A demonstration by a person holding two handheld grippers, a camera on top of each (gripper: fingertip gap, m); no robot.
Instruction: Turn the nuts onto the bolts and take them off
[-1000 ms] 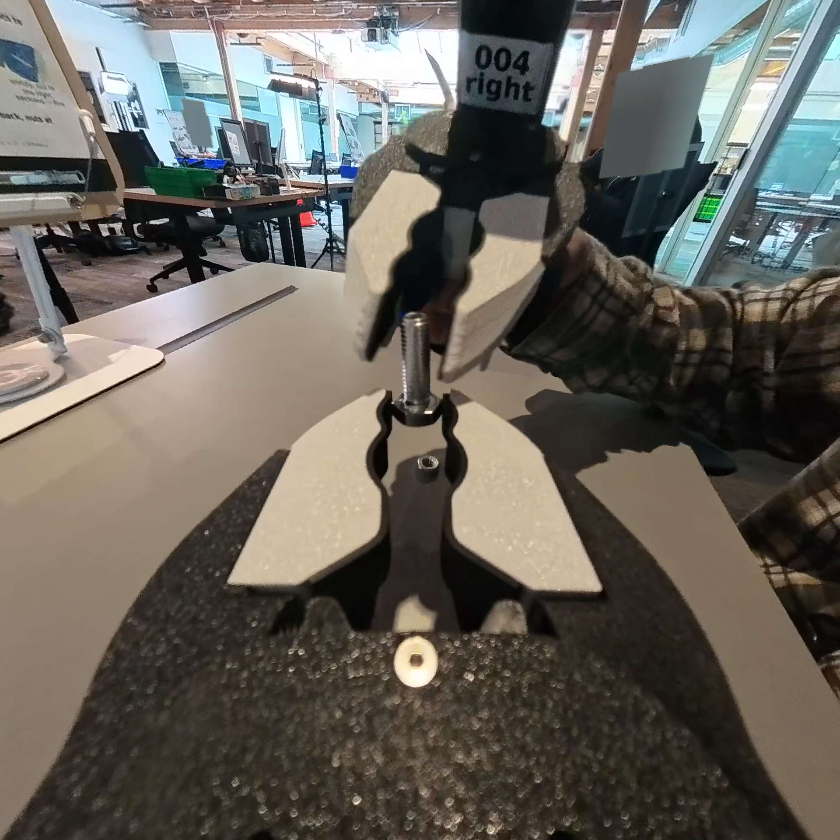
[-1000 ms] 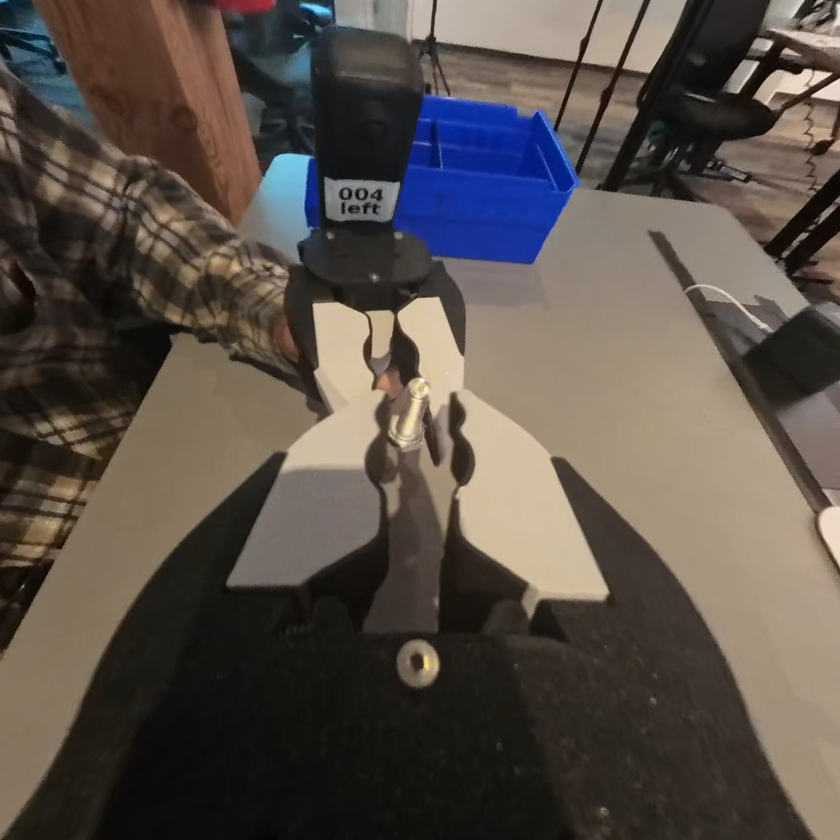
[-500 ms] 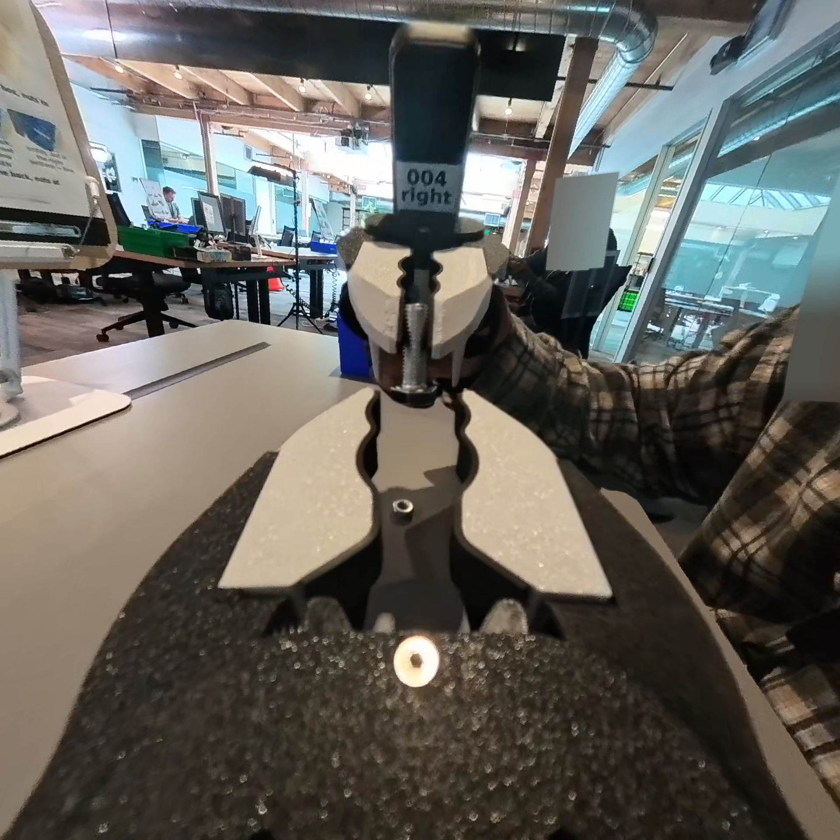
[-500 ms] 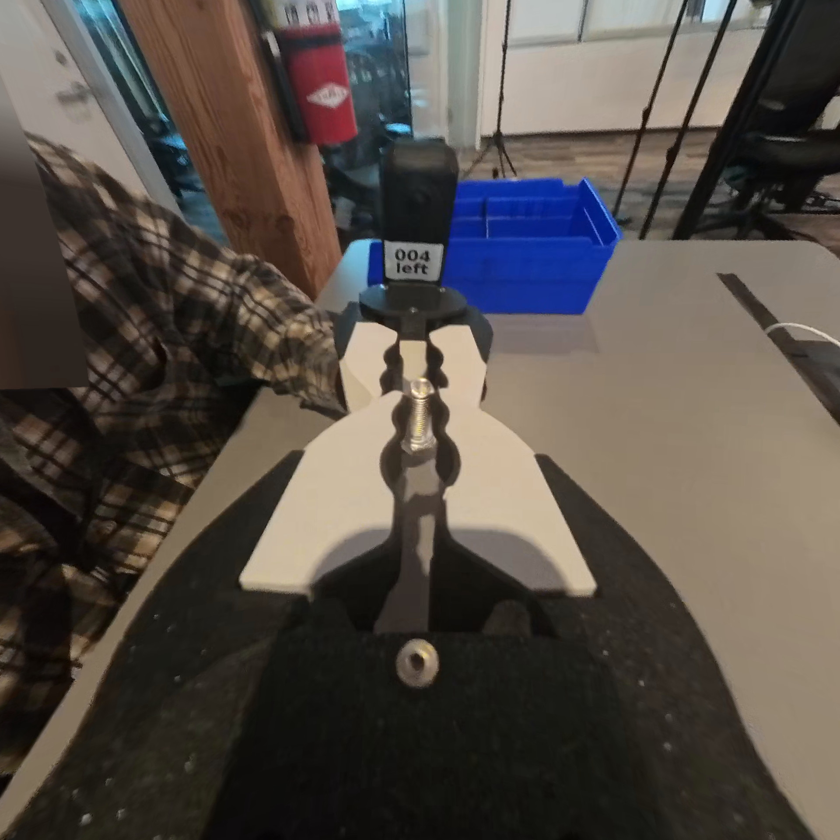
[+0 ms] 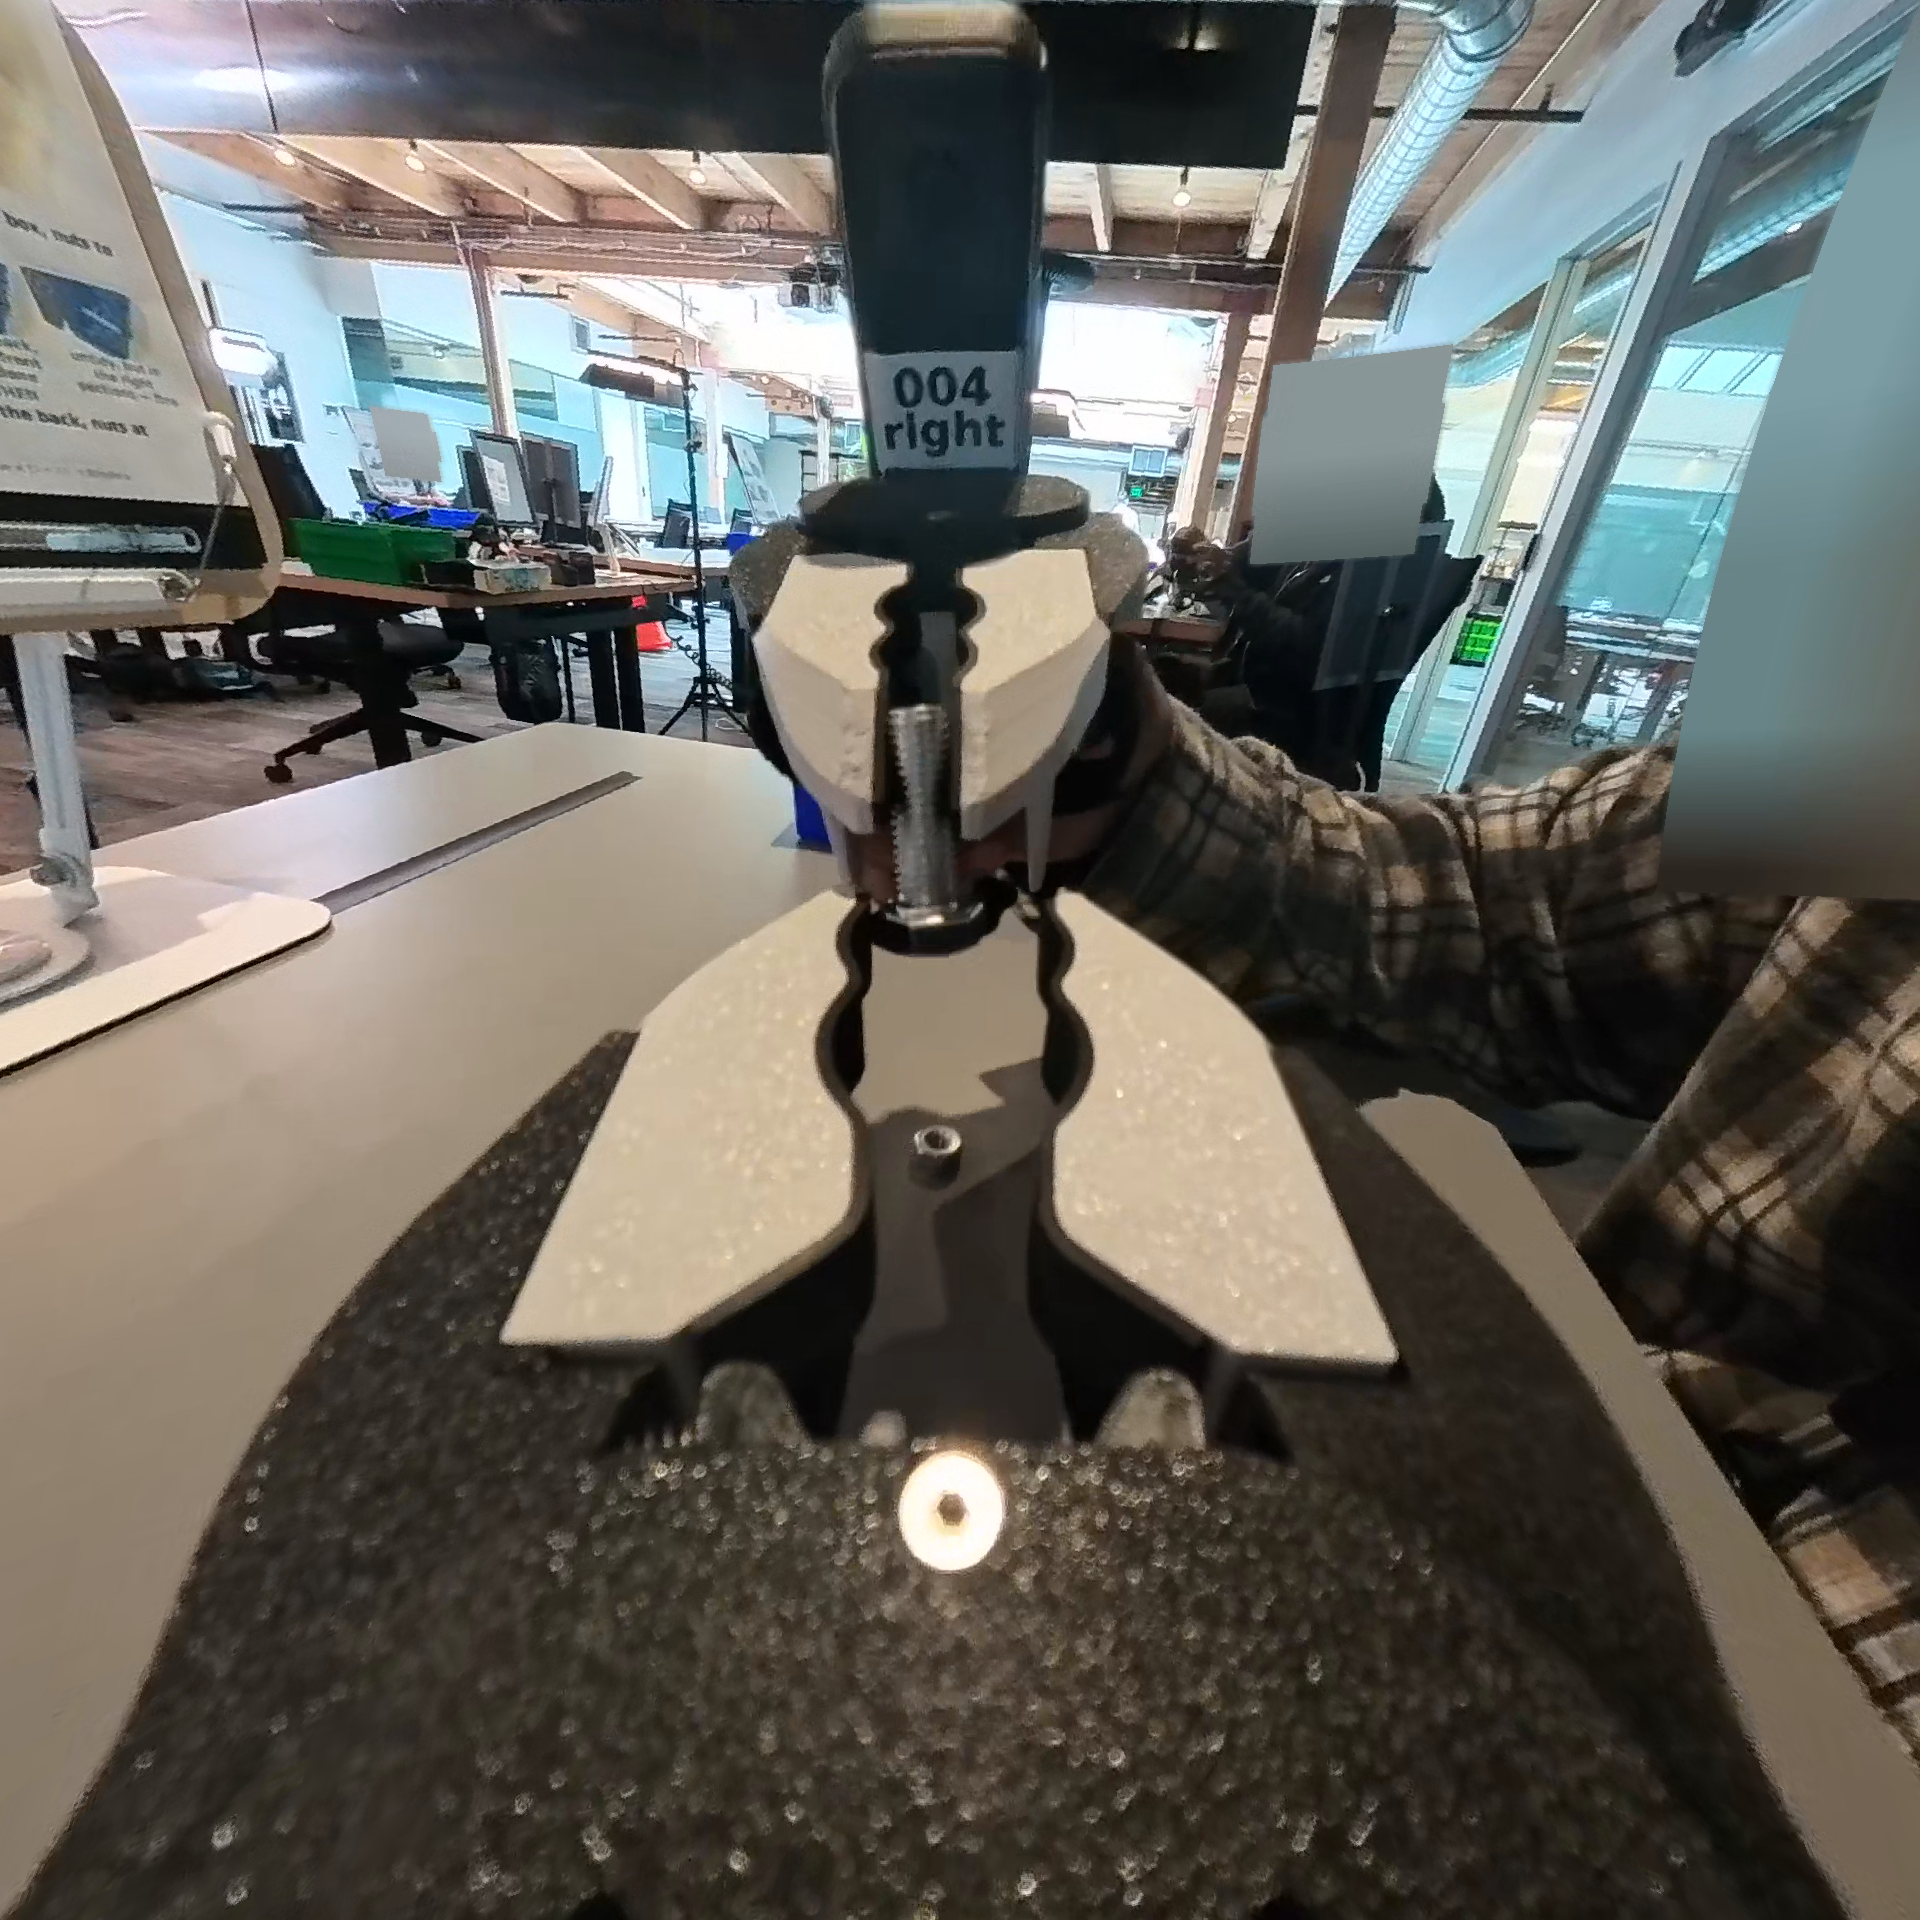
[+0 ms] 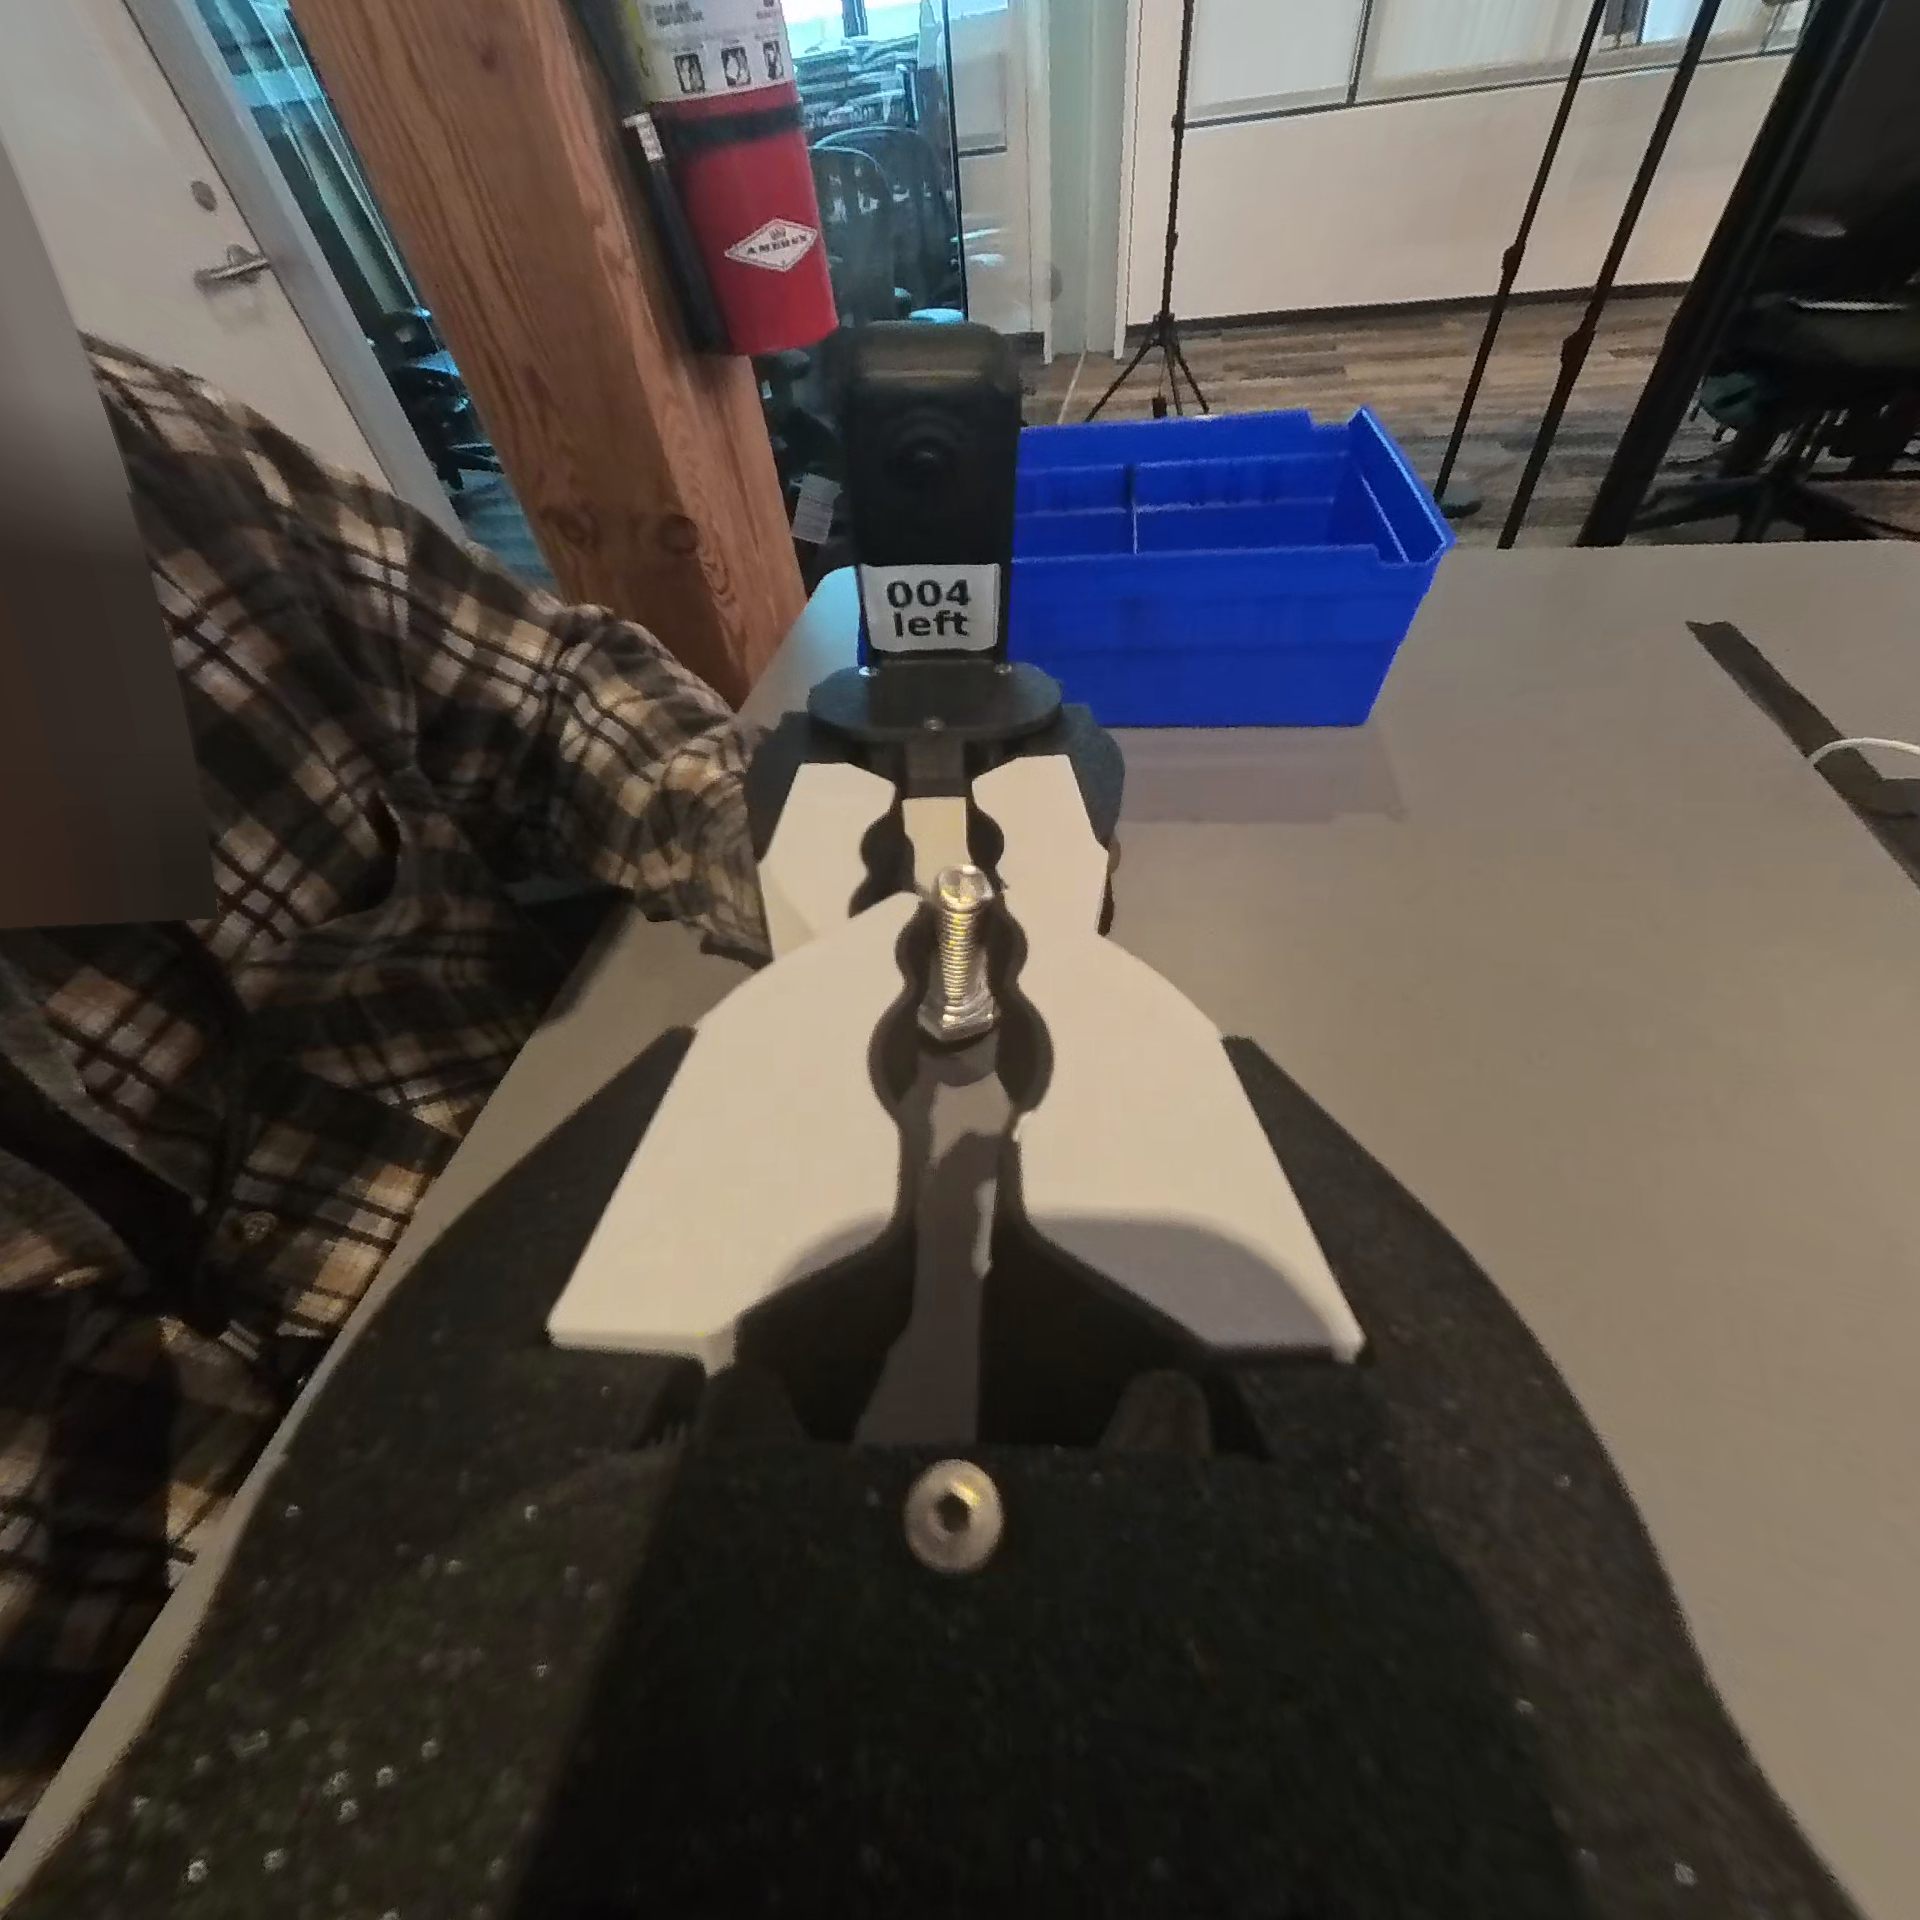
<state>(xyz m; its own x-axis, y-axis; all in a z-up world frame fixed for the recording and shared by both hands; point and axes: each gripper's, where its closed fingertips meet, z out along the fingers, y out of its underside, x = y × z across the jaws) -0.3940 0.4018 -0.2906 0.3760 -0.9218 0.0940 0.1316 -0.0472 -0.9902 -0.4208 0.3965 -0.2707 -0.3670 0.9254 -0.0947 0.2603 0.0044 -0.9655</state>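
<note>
The right hand-held gripper (image 6: 958, 930) is clenched on the bolt (image 6: 954, 961), its fingers pressed to the threaded shank, and holds it clear of the table (image 6: 1455, 935). The bolt's hex end (image 6: 951, 1023) points down. I cannot tell whether that hex is the bolt's head or a nut already run on.

The left hand-held gripper (image 5: 945, 920) faces the bolt from the opposite side. It is released, with its jaws spread on either side of the hex end and no clear contact.

A loose nut (image 5: 932, 1153) lies on the table below the bolt, on the left gripper's side. I judge the step to be between threadings, with the bolt presented and the nut not yet picked up. The next move calls for the left jaws to drop, pinch the small nut flat-on and bring it square to the thread, since a tilted start would cross-thread.

Well beyond the bolt, a blue divided bin (image 6: 1226, 634) stands on the table. Its visible compartments look empty, though their floors are partly hidden.
</note>
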